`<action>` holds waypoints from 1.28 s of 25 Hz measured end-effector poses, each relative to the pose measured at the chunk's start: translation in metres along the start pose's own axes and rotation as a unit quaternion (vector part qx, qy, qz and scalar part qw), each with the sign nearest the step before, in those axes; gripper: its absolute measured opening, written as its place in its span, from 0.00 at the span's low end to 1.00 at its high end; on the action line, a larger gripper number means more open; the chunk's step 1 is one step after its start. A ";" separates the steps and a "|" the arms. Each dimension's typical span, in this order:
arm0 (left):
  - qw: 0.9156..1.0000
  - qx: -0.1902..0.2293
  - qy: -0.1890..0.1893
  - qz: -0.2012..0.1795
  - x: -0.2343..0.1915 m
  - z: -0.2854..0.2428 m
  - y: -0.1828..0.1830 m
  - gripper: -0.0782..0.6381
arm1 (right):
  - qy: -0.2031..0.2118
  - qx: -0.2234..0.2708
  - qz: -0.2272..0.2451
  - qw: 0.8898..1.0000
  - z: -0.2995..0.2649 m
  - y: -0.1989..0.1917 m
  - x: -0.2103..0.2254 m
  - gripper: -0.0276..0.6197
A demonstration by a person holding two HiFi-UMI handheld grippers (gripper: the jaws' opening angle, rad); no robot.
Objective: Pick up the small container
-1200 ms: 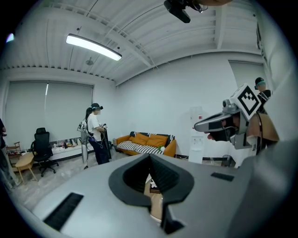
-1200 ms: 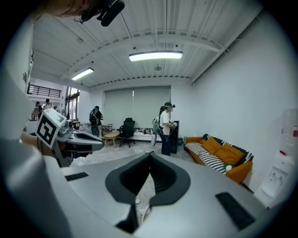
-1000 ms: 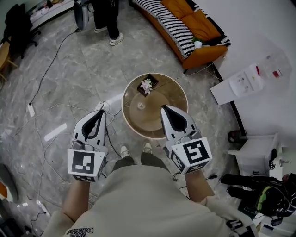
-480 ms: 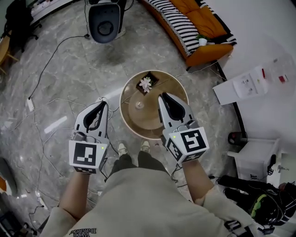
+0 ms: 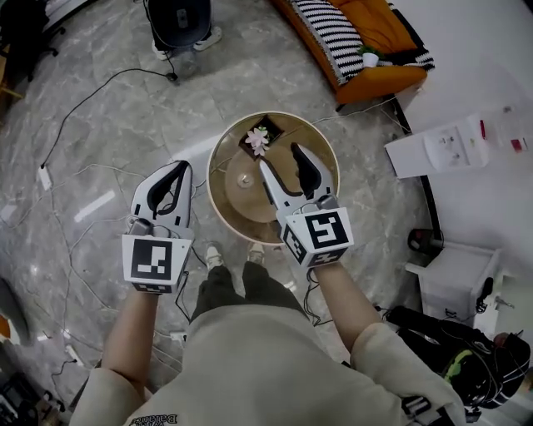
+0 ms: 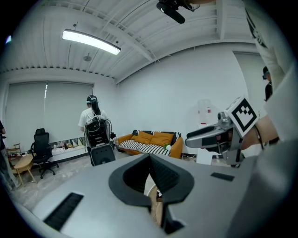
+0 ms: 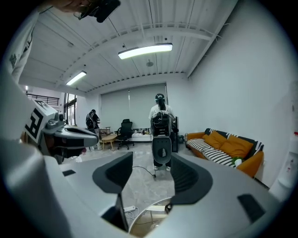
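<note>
- Head view: small container (image 5: 243, 179) stands on round table (image 5: 325, 160), just left of right hand-held gripper (image 5: 281, 158).
- Right hand-held gripper: jaws opening, nothing between them.
- Left hand-held gripper (image 5: 180, 170): clenched, empty, beside table.

The round worktop (image 5: 236, 212) is finished in light brown wood with a smooth, glossy sheen. The small container (image 5: 244, 180) on it is seen as clear and shiny; glass or plastic cannot be told. The floor (image 5: 100, 116) is laid in polished grey marble-look tiles. The sofa (image 5: 379, 21) is covered in orange cloth, with a black-and-white striped fabric along it. The left claw (image 5: 180, 165) is cased in matt grey plastic, its inner pads lined with ribbed black material. The person's top (image 5: 266, 358) is made of matt beige cloth.
</note>
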State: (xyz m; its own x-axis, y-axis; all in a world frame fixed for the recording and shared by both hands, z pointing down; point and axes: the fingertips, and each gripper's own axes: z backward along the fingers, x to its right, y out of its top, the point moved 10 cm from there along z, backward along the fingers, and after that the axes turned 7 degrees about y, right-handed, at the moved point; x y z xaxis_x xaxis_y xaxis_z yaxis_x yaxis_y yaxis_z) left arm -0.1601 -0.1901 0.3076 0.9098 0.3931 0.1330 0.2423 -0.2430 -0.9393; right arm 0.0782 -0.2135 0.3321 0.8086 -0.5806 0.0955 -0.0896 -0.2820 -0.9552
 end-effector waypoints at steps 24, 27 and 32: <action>0.991 -0.108 -0.061 0.043 0.031 -0.126 -0.205 0.12 | 0.039 -0.084 -0.027 0.995 -0.133 -0.244 0.035 0.48; 0.989 -0.120 -0.069 0.052 0.038 -0.136 -0.234 0.12 | 0.040 -0.109 -0.024 0.993 -0.146 -0.281 0.034 0.51; 0.985 -0.141 -0.067 0.067 0.045 -0.149 -0.282 0.12 | 0.042 -0.145 -0.037 0.988 -0.167 -0.336 0.039 0.53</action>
State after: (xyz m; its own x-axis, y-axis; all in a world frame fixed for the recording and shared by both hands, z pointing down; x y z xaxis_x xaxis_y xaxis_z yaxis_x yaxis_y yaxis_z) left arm -0.1375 -0.2365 0.6252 0.8917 0.4501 -0.0476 0.2243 -0.5308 -0.8173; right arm 0.0427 -0.2688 0.7039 0.7690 -0.6080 0.1975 -0.2047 -0.5268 -0.8249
